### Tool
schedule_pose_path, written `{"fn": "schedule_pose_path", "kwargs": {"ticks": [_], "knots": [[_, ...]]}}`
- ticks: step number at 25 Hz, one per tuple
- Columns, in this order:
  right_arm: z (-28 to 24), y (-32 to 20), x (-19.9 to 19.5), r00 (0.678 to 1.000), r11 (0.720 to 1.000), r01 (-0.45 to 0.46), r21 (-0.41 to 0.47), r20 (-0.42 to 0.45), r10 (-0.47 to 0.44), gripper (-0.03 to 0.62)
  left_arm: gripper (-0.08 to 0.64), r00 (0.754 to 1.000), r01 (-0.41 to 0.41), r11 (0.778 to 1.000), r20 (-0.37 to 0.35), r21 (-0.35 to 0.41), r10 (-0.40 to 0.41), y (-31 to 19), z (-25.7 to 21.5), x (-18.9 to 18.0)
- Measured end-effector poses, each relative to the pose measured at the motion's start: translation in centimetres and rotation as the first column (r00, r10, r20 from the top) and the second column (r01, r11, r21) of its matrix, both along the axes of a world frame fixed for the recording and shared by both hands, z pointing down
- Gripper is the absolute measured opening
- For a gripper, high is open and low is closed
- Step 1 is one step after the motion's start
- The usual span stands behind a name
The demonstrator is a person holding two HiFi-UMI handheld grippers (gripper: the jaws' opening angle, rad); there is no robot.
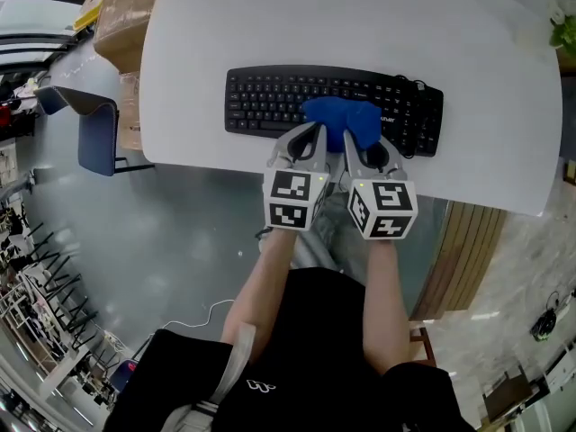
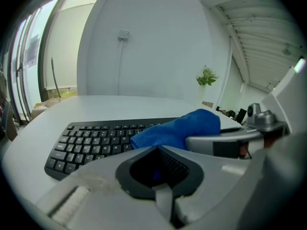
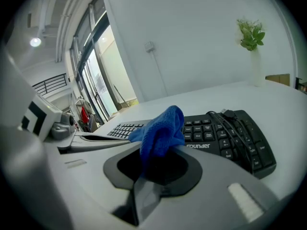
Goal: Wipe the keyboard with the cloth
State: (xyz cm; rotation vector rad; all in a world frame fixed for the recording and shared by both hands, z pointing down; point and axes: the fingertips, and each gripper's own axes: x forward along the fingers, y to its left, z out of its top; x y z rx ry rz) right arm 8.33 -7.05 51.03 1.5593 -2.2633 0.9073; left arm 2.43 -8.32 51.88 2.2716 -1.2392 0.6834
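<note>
A black keyboard (image 1: 270, 102) lies on the white table (image 1: 360, 25), near its front edge. A blue cloth (image 1: 346, 117) is bunched on the keys right of the middle. My right gripper (image 1: 353, 147) is shut on the cloth; in the right gripper view the cloth (image 3: 160, 128) rises out of the jaws above the keyboard (image 3: 230, 133). My left gripper (image 1: 317, 138) stands close beside it on the left, jaws shut. In the left gripper view the cloth (image 2: 182, 128) lies just past its tips over the keyboard (image 2: 91, 140). Whether it pinches a fold is unclear.
The keyboard's cable (image 3: 235, 128) runs across its right keys. A potted plant (image 1: 565, 30) stands at the table's far right corner. A blue chair (image 1: 94, 133) and cardboard boxes (image 1: 126, 16) sit left of the table. The person stands at the table's front edge.
</note>
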Motion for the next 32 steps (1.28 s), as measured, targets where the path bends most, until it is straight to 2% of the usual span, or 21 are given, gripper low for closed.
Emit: {"fn": "schedule_pose_path", "kwargs": {"ticks": [6, 11, 20, 28, 32], "knots": [[-0.1, 0.8, 3.1, 0.999, 0.999, -0.045, 0.003, -0.030, 0.045, 0.078, -0.003, 0.998, -0.046, 0.999, -0.037, -0.016, 0.046, 0.6, 0.0, 3.2], [-0.3, 1.4, 5.7, 0.995, 0.996, -0.085, 0.007, -0.055, 0.085, 0.078, -0.003, 0.994, -0.093, 0.996, -0.053, 0.002, 0.093, 0.7, -0.4, 6.0], [-0.6, 2.4, 10.4, 0.982, 0.985, -0.172, 0.014, -0.082, 0.172, 0.078, -0.003, 0.979, -0.197, 0.980, -0.053, -0.014, 0.196, 1.8, 0.3, 10.7], [-1.7, 3.4, 15.5, 0.956, 0.959, -0.282, 0.020, -0.084, 0.282, 0.078, -0.003, 0.951, -0.297, 0.954, -0.099, -0.026, 0.293, 2.6, -0.4, 15.6], [-2.9, 3.2, 18.7, 0.931, 0.937, -0.346, 0.042, -0.108, 0.348, 0.077, -0.003, 0.959, -0.269, 0.963, -0.095, 0.011, 0.269, 1.1, -1.7, 15.2]]}}
